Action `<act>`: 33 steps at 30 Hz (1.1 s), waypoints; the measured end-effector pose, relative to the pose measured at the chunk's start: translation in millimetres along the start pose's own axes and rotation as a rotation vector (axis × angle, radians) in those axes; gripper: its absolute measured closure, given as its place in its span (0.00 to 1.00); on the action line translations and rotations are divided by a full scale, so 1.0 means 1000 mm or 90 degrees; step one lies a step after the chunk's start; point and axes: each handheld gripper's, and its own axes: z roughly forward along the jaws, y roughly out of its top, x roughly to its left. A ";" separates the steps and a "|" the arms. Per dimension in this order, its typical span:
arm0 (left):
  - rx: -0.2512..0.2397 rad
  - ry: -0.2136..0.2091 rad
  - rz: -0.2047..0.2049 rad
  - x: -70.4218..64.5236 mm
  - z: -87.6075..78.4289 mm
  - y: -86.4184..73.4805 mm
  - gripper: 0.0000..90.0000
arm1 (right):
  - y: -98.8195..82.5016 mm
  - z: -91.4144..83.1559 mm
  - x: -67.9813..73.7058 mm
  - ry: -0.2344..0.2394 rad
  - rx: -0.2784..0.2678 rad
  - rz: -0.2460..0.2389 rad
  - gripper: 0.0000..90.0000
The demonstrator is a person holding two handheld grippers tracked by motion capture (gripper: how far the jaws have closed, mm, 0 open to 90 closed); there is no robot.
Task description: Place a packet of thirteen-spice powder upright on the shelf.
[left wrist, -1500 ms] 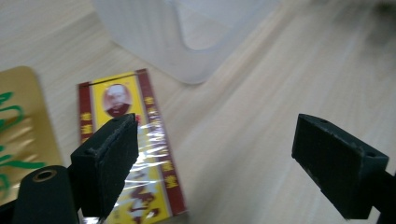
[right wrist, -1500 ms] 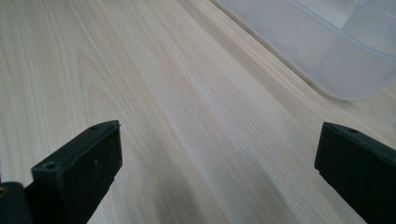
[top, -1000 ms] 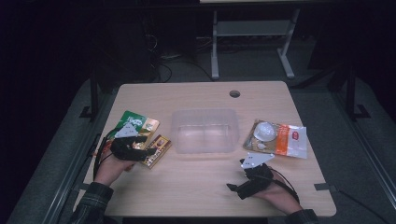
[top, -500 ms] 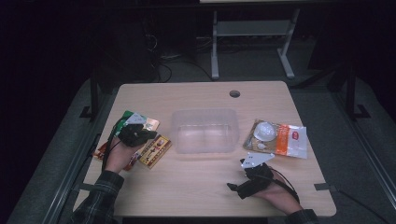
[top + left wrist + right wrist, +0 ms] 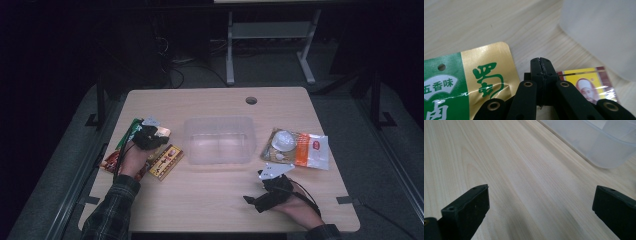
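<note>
On the table lie four packets and one clear tub; left jaws pressed together, right spread.

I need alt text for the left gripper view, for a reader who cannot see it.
The left gripper has its black jaws pressed together with nothing between them, above a wooden table. A green and gold snack packet lies to its left, a yellow packet to its right, and a clear plastic container beyond.

Both grippers are black, the left gripper and right gripper each topped by a grey three-cornered plate. Brass-ringed screw holes dot the jaw arms. The left sleeve is dark plaid.
</note>
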 end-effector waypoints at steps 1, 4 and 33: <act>0.005 -0.010 -0.001 0.000 0.002 -0.001 1.00 | 0.000 0.000 0.000 0.001 0.000 0.000 0.01; 0.022 -0.017 0.010 -0.001 0.004 -0.002 1.00 | 0.000 -0.001 0.000 0.000 -0.001 -0.002 0.01; 0.036 -0.088 0.059 -0.021 0.014 0.009 1.00 | -0.001 -0.001 0.000 0.003 -0.002 -0.001 0.01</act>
